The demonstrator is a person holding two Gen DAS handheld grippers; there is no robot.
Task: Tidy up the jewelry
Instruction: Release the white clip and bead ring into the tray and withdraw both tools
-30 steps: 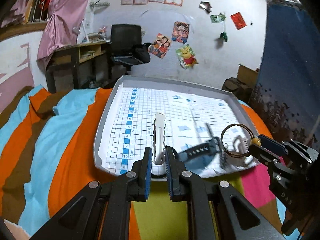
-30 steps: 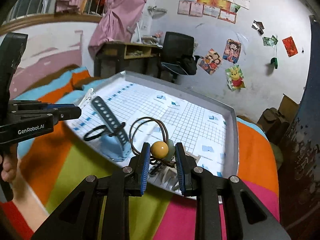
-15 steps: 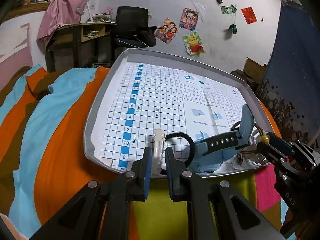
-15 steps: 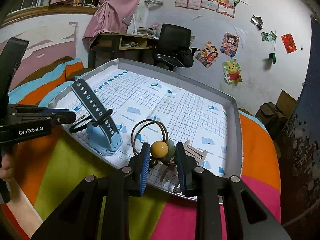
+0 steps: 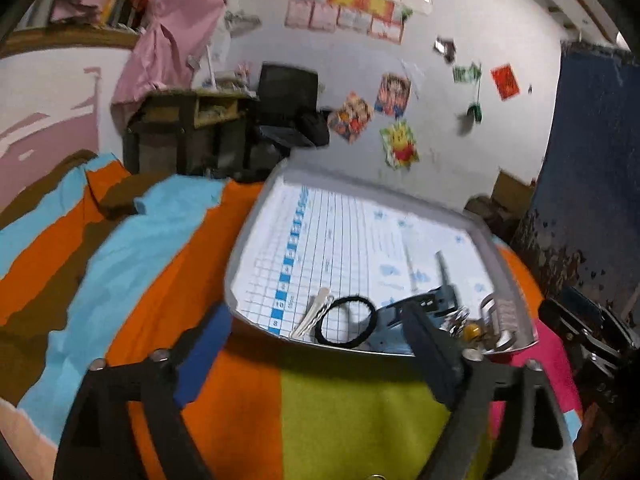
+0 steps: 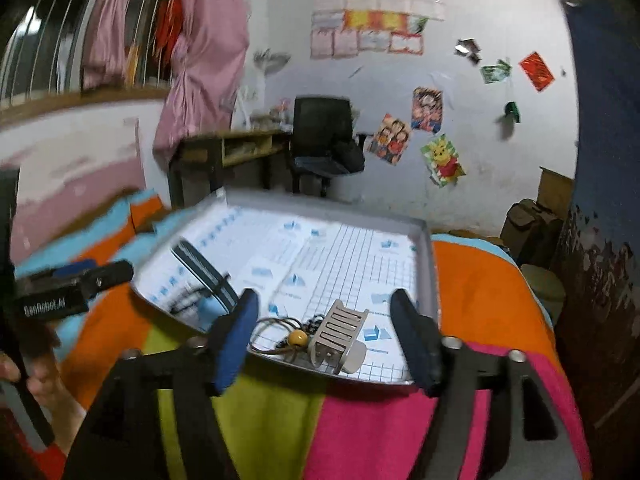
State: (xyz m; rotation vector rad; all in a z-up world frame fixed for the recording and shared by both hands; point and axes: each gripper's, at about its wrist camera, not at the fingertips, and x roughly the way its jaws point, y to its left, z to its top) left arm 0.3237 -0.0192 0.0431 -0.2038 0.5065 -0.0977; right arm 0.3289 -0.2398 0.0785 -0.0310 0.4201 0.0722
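A grey tray (image 5: 256, 200) lined with gridded paper rests on a striped blanket. Along its near edge lie a white hair clip (image 5: 314, 314), a black hair tie (image 5: 346, 322), a blue watch (image 5: 424, 304), a cord necklace with a yellow bead (image 6: 298, 337) and a beige claw clip (image 6: 340, 332). My left gripper (image 5: 316, 356) hovers open just in front of the tray, nothing between its fingers. My right gripper (image 6: 326, 340) is open too, its fingers either side of the bead necklace and claw clip without touching them. The watch strap (image 6: 204, 270) sticks up in the right wrist view.
The bed's blanket (image 5: 160, 264) spreads left of the tray. A desk (image 6: 240, 148) and black chair (image 6: 324, 136) stand behind by the postered wall. A blue curtain (image 5: 592, 160) hangs on the right. A hand (image 6: 36, 364) holds the left gripper's handle.
Both grippers have opened. The left one let go of the white hair clip, the right one let go of the bead necklace; both items now lie in the tray, and both grippers pulled back.
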